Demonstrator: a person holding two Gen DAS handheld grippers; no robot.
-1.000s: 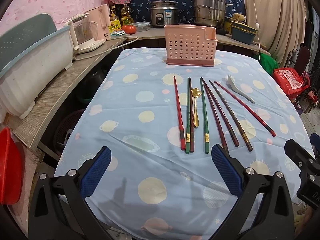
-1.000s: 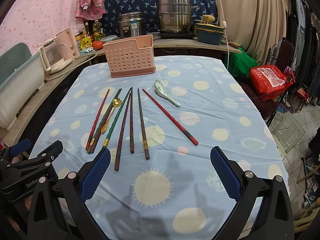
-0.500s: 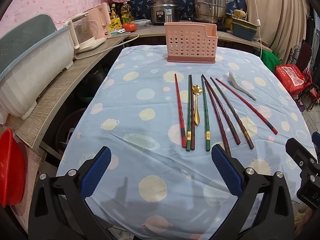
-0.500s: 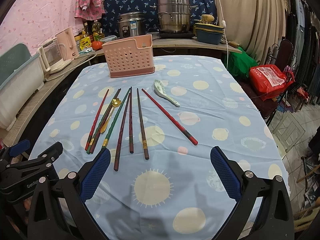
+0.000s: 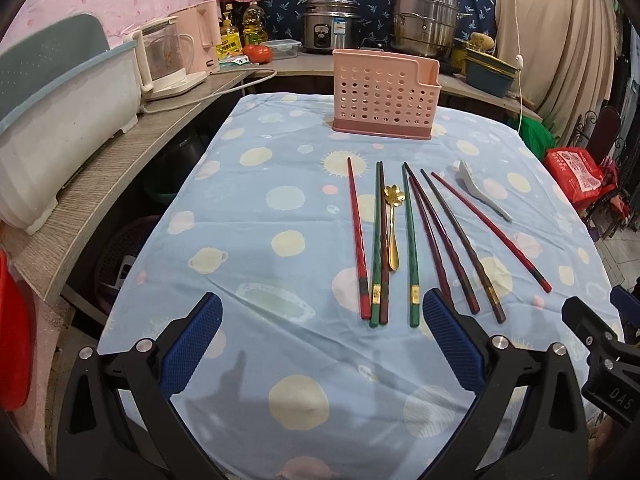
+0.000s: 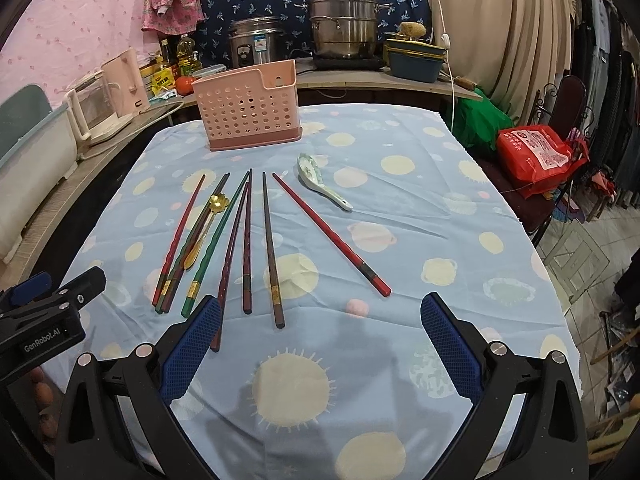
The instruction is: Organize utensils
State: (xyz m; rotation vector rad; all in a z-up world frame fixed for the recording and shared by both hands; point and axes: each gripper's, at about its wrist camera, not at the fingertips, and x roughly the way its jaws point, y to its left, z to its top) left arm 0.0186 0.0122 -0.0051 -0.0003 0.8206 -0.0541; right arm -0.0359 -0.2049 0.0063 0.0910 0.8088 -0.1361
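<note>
On my left hand-held gripper [image 6: 42, 308], seen from the right wrist, a small plate reads "GenRobot.AI". From the left wrist, my right hand-held gripper [image 5: 600, 356] shows the letters "DAS". Print on the red bag [image 6: 536, 152] and the bottle labels is too small to read.

Utensils lie in a row on the table, before the holder.
The chopsticks [image 6: 248, 236] lie side by side on the tablecloth [image 6: 420, 216], a small metal spoon [image 6: 206, 228] among the left ones. The ceramic spoon [image 6: 322, 184] lies right of them. The perforated utensil holder [image 6: 248, 114] stands behind them, near the far edge. Behind the table, a counter [image 6: 360, 78] carries a rice cooker [image 6: 254, 42] and a steamer pot [image 6: 344, 22].
</note>
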